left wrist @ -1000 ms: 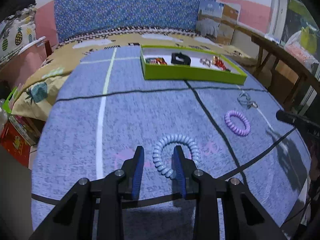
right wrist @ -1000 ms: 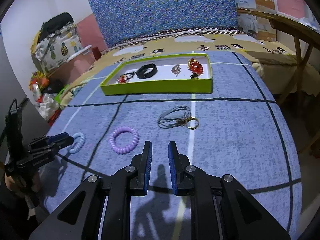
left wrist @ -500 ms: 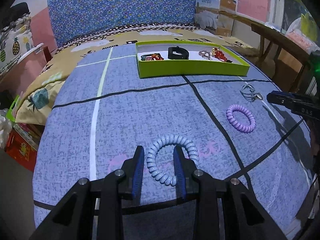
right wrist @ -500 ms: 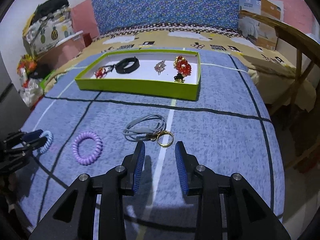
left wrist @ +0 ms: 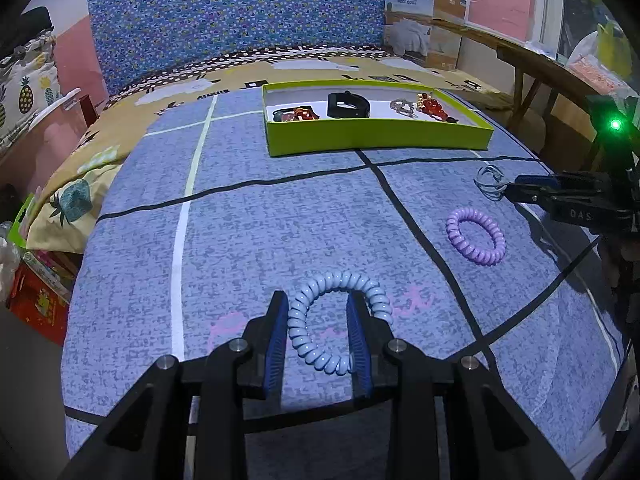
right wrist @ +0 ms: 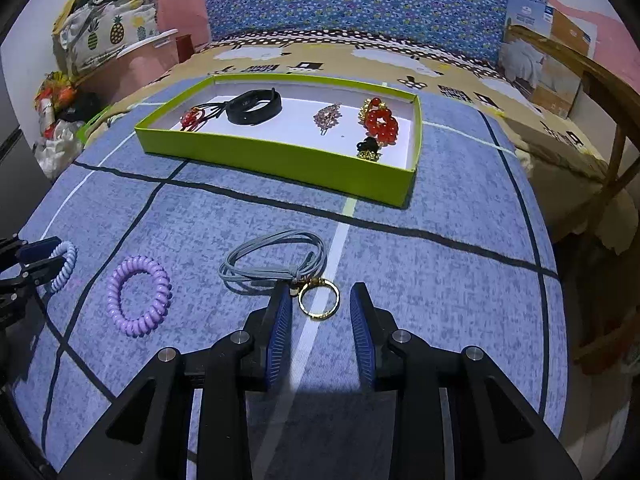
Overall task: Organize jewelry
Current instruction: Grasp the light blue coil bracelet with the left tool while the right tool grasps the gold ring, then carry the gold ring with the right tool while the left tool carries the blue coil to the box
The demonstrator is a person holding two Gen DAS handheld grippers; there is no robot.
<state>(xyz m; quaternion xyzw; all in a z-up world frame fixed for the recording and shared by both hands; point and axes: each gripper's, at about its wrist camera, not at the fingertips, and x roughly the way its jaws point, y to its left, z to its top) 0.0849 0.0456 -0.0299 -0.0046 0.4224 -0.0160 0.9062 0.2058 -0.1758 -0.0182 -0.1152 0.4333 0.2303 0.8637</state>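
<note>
A light blue coil hair tie (left wrist: 298, 332) lies on the blue bedspread. My left gripper (left wrist: 317, 300) straddles its left arc: the right finger sits inside the loop, and a gap shows beside the pads. My right gripper (right wrist: 321, 292) is open, its fingertips on either side of the gold ring (right wrist: 319, 319) tied to grey cord loops (right wrist: 272, 268). A purple coil hair tie (right wrist: 116, 300) rests between the two grippers. The green tray (right wrist: 280, 156) farther back holds a black band (right wrist: 254, 108), a brooch (right wrist: 328, 114) and red beads (right wrist: 380, 122).
A wooden frame (right wrist: 616, 152) stands off the bed's right edge, with a cardboard box (right wrist: 548, 64) behind it. A pineapple-print bag (right wrist: 108, 40) and floor clutter (right wrist: 56, 136) lie to the left. A patterned headboard (right wrist: 360, 0) closes the far side.
My right gripper's jaws have opened wider and it has moved forward and down, so the gold ring now sits between its fingertips. The left gripper has stayed around the blue coil.
</note>
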